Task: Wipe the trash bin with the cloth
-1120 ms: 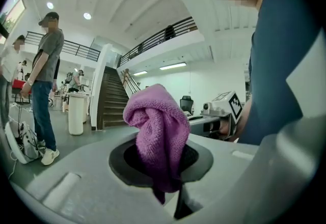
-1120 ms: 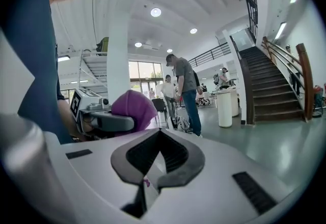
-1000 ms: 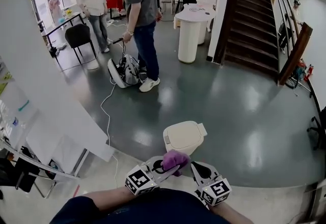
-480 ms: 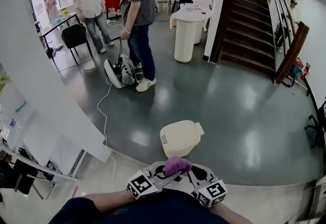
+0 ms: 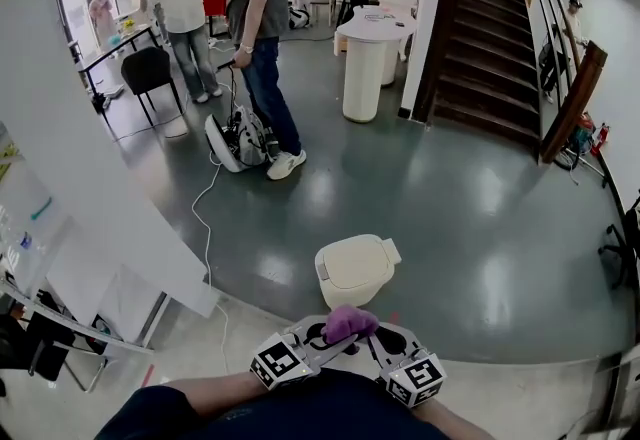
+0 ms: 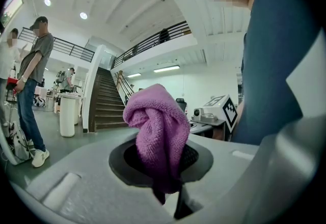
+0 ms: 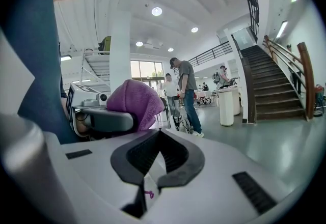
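Observation:
The cream trash bin (image 5: 356, 269) stands with its lid down on the dark floor, just ahead of both grippers. My left gripper (image 5: 343, 336) is shut on the purple cloth (image 5: 347, 323), which bunches up above its jaws. In the left gripper view the cloth (image 6: 157, 134) fills the middle, pinched in the left gripper (image 6: 163, 169). My right gripper (image 5: 373, 338) is held close beside it, jaws together with nothing in them. The right gripper view shows the right gripper (image 7: 158, 159) and the cloth (image 7: 133, 100) just to its left. Neither gripper touches the bin.
A person (image 5: 255, 38) stands with a vacuum cleaner (image 5: 237, 142), its cable (image 5: 203, 218) trailing over the floor toward me. A white partition (image 5: 90, 188) runs along the left. A round white table (image 5: 368, 58) and a staircase (image 5: 495, 28) lie beyond.
The right gripper has drawn in close to the left one and the cloth. The view has shifted slightly, and the person with the vacuum has stepped a little left.

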Demonstrator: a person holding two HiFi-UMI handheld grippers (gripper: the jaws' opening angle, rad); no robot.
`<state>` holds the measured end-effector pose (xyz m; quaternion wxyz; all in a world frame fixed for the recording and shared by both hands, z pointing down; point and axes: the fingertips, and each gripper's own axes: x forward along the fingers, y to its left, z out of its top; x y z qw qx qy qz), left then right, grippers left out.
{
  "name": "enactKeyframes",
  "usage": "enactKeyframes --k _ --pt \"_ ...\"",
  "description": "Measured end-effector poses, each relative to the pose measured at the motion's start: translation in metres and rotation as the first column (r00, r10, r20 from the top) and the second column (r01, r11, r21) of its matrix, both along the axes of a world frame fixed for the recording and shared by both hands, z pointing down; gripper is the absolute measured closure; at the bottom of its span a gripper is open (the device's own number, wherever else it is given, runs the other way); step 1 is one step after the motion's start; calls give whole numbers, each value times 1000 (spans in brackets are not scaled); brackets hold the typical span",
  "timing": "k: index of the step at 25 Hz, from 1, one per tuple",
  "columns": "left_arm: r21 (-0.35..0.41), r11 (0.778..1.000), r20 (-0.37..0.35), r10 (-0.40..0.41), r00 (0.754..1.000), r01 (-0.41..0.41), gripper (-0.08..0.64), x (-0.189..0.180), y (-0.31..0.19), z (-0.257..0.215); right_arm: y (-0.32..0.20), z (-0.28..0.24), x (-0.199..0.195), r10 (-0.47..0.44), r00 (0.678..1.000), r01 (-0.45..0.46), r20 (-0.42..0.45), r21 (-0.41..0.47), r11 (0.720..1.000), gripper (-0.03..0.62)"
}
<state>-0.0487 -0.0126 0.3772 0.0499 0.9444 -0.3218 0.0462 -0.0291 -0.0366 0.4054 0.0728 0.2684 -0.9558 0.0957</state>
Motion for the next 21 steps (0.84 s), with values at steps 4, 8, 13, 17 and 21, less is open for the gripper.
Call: enactKeyframes --k 4,8,13,17,21 --pt "1 1000 -3 -5 1000 5 492 -2 2 -1 2 -2 -3 -6 1000 6 2 0 1000 581" --pt "1 1000 -4 -12 1000 12 492 -2 3 -1 3 -2 -2 -9 1000 9 1 -1 1000 582" --pt "2 1000 -6 -21 1000 21 492 -6 3 -1 3 -1 -6 -11 1000 11 2 0 1000 581" --pt "2 1000 -8 -23 1000 23 492 -6 4 -1 4 0 -5 -11 1000 11 3 -2 1000 581" --pt "-1 1000 -11 -20 1000 20 492 -2 5 -1 5 -2 0 -1 1000 1 0 -3 1000 583"
